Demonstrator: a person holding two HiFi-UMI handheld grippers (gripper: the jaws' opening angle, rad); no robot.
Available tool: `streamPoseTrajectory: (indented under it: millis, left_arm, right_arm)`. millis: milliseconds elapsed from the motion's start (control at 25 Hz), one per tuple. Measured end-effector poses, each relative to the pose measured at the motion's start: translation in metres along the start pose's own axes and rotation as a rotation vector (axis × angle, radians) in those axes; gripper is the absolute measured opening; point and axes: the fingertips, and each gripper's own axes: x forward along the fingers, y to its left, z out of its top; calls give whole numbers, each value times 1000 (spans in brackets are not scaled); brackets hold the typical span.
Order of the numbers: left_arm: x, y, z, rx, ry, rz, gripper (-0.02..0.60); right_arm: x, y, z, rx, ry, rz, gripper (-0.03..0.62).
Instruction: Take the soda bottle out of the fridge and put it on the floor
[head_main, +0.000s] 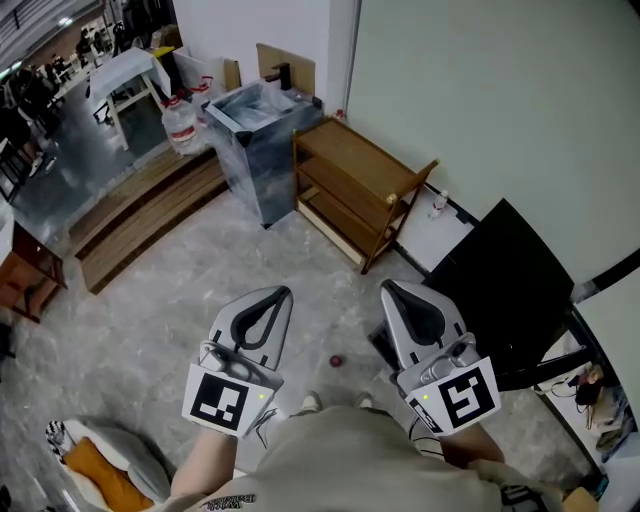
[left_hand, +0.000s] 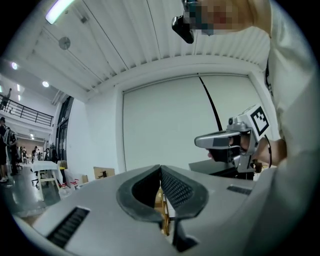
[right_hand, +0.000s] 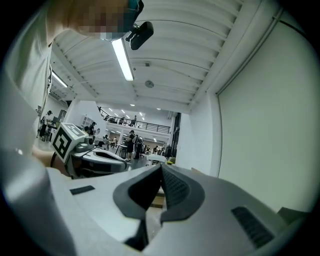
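My left gripper (head_main: 285, 292) and right gripper (head_main: 388, 287) are held side by side over the grey floor, both pointing level toward the far wall. Each is shut with nothing between its jaws. In the left gripper view the left gripper (left_hand: 160, 167) has its pads together, and the right gripper (left_hand: 200, 142) shows at the right. In the right gripper view the right gripper (right_hand: 161, 166) is likewise shut. A black cabinet (head_main: 510, 290), possibly the fridge, stands closed at the right. No soda bottle is clearly in view; a small clear bottle (head_main: 438, 203) stands beyond the cabinet.
A wooden shelf (head_main: 350, 185) and a grey marbled box (head_main: 262, 140) stand ahead by the wall. A large water jug (head_main: 183, 125) sits at the back left near wooden planks (head_main: 140, 215). A small red object (head_main: 336, 361) lies on the floor between the grippers.
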Motion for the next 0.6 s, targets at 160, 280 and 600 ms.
streamPoseTrajectory:
  millis: [160, 280, 600]
  left_arm:
    - [-6, 3, 1, 4, 6, 4, 6]
    - [-5, 5, 2, -2, 0, 16, 6]
    - [-9, 7, -1, 3, 14, 32, 6]
  right_arm:
    - [-2, 3, -5, 24, 17, 4, -5]
    - [-3, -7, -15, 64, 36, -16, -5]
    - [1, -6, -24, 74, 40, -12, -5]
